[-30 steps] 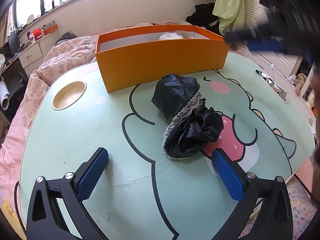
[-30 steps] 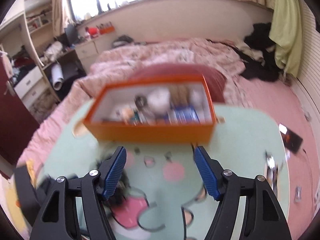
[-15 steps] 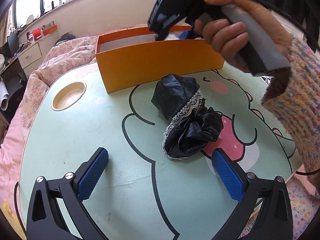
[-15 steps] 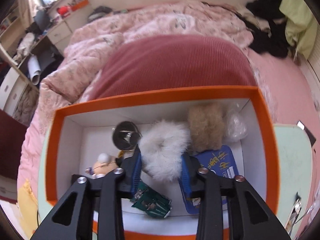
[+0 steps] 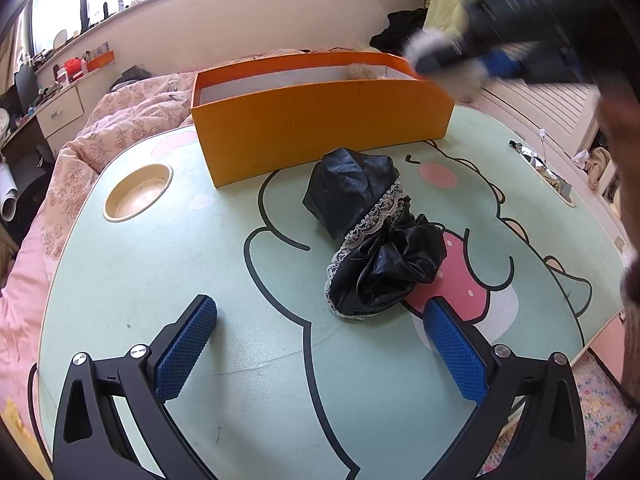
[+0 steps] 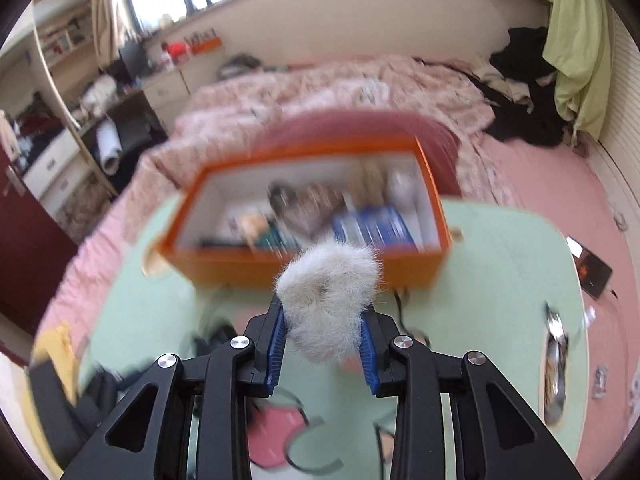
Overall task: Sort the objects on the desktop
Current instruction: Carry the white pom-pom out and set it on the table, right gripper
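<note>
My right gripper (image 6: 325, 322) is shut on a white fluffy scrunchie (image 6: 328, 300) and holds it in the air in front of the orange box (image 6: 320, 266). The box holds several blurred items, among them a blue packet (image 6: 372, 228) and a tan fluffy piece (image 6: 366, 178). In the left wrist view the right gripper (image 5: 476, 62) is a blur with the scrunchie (image 5: 430, 40) above the box's right end (image 5: 320, 120). My left gripper (image 5: 320, 344) is open and empty, low over the table, just in front of a black lace-trimmed cloth (image 5: 372, 232).
The green cartoon table (image 5: 160, 280) has a round cup recess (image 5: 138, 192) at the left. Foil wrappers (image 5: 540, 164) lie at its right edge. A pink bed (image 6: 340, 84) lies behind the table. A phone (image 6: 592, 268) lies off the table's right side.
My right gripper closed on the white scrunchie inside the box and lifted it up and back out of the box. My left gripper has not moved.
</note>
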